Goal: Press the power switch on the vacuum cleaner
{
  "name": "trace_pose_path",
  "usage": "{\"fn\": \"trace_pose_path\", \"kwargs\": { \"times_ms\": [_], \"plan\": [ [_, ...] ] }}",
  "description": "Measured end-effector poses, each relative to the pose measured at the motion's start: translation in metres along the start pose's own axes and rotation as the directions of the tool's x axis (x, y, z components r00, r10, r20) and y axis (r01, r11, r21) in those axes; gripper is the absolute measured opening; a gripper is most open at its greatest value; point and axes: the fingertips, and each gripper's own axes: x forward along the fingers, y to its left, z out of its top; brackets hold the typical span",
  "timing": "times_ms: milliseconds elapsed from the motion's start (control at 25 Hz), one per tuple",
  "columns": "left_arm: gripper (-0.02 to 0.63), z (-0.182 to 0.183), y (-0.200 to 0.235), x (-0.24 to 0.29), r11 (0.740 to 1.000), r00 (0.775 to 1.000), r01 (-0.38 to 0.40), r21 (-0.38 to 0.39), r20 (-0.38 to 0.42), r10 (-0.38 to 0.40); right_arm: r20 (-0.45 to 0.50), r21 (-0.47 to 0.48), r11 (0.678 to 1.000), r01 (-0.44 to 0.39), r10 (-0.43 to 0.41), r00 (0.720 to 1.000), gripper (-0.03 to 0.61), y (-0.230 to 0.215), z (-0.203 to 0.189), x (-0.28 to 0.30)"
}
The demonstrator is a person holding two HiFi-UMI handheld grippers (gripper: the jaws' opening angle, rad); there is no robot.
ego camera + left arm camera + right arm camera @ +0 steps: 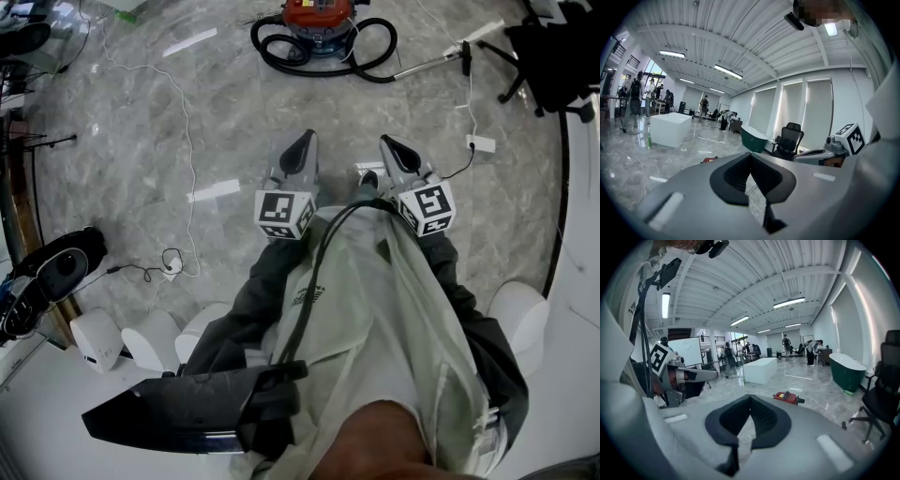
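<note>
Red vacuum (317, 19) sits on the marble floor (225, 103) at the far edge of the head view, with a black hose (375, 70) looped round it, well apart from both grippers. Left gripper (304, 142) and right gripper (390, 146) are side by side close to the person, pointing toward the vacuum. Jaws of each are closed together, with nothing between them.
</note>
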Motion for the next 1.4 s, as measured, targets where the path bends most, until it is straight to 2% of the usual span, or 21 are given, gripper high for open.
{"fn": "trace_pose_path", "kwargs": {
  "times_ms": [240,520,840,1400],
  "plan": [
    [0.003,0.002,0.022,-0.012,1.000,1.000,0.014,-0.006,0.000,-0.014,-0.008,-0.003,1.000,0.010,-0.010,1.000,-0.002,0.022,0.004,0.016],
    [0.003,0.010,0.069,-0.033,1.000,1.000,0.020,0.001,0.019,-0.020,0.004,-0.027,0.999,0.021,-0.021,1.000,-0.002,0.058,0.017,0.049],
    [0.003,0.031,0.123,-0.039,1.000,0.998,0.019,0.014,0.057,-0.020,0.032,-0.052,0.996,0.079,-0.077,0.997,-0.002,0.075,0.040,0.078],
    [0.003,0.031,0.154,-0.047,1.000,0.998,0.024,-0.011,0.064,-0.023,0.010,-0.068,0.994,0.090,-0.090,0.996,-0.002,0.093,0.046,0.101]
  ]
}}
